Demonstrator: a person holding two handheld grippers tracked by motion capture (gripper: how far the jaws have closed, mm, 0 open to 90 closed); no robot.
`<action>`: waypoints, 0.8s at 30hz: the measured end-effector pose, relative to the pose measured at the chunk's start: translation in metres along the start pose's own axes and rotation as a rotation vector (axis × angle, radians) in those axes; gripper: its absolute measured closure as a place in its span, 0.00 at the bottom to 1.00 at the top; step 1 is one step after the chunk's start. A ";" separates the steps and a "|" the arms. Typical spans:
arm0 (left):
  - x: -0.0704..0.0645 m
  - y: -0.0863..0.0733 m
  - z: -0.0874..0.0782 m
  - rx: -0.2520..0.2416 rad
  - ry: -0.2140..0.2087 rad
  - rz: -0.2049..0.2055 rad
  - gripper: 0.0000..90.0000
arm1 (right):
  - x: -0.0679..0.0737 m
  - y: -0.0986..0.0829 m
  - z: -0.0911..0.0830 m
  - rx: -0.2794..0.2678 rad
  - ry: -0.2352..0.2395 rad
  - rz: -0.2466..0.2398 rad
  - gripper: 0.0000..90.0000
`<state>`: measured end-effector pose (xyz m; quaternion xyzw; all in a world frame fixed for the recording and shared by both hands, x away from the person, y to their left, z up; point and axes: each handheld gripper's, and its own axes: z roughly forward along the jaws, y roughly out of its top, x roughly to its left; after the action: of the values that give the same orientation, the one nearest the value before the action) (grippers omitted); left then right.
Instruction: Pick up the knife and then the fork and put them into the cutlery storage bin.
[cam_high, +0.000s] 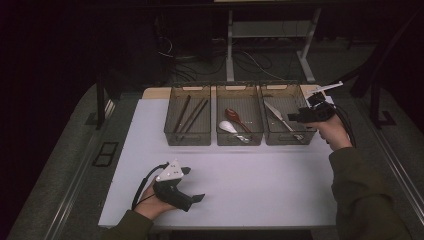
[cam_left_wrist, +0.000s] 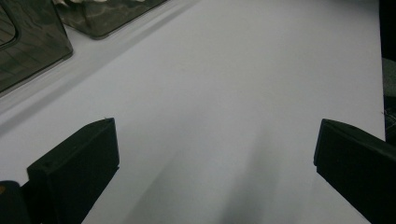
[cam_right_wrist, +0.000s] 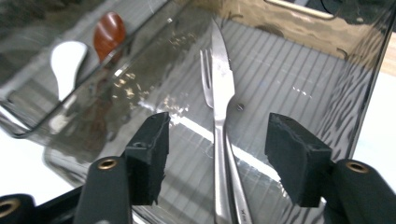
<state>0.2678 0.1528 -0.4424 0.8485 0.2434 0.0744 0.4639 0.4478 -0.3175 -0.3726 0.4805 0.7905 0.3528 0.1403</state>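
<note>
Three smoky clear bins stand in a row at the back of the white table (cam_high: 260, 180). The right bin (cam_high: 287, 143) holds a steel knife (cam_high: 274, 112) lying over a fork. My right gripper (cam_high: 296, 116) hovers open at that bin's right side. In the right gripper view its jaws straddle the knife (cam_right_wrist: 222, 84) and the fork (cam_right_wrist: 204, 65) from above without touching them. The middle bin (cam_high: 240, 143) holds a white spoon (cam_high: 227, 126) and a red-brown spoon (cam_high: 233, 115). My left gripper (cam_high: 192, 185) rests open over bare table at the front left, nothing between its jaws.
The left bin (cam_high: 187, 143) holds dark chopsticks (cam_high: 190, 115). In the left gripper view, bin corners (cam_left_wrist: 32, 46) show at the upper left. A table frame and cables stand on the floor beyond the bins. Dark floor surrounds the table.
</note>
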 end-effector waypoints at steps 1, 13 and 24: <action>0.000 0.000 0.000 0.000 0.000 -0.001 0.00 | 0.000 -0.001 -0.001 -0.010 0.002 -0.001 0.41; 0.002 0.001 0.001 -0.004 0.009 -0.014 0.00 | 0.007 -0.014 -0.010 -0.075 0.007 0.006 0.33; 0.003 0.001 0.001 -0.003 0.016 -0.013 0.00 | 0.019 -0.034 -0.016 -0.115 0.029 -0.024 0.28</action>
<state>0.2710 0.1534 -0.4425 0.8457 0.2525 0.0785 0.4636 0.4068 -0.3181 -0.3829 0.4572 0.7764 0.4030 0.1604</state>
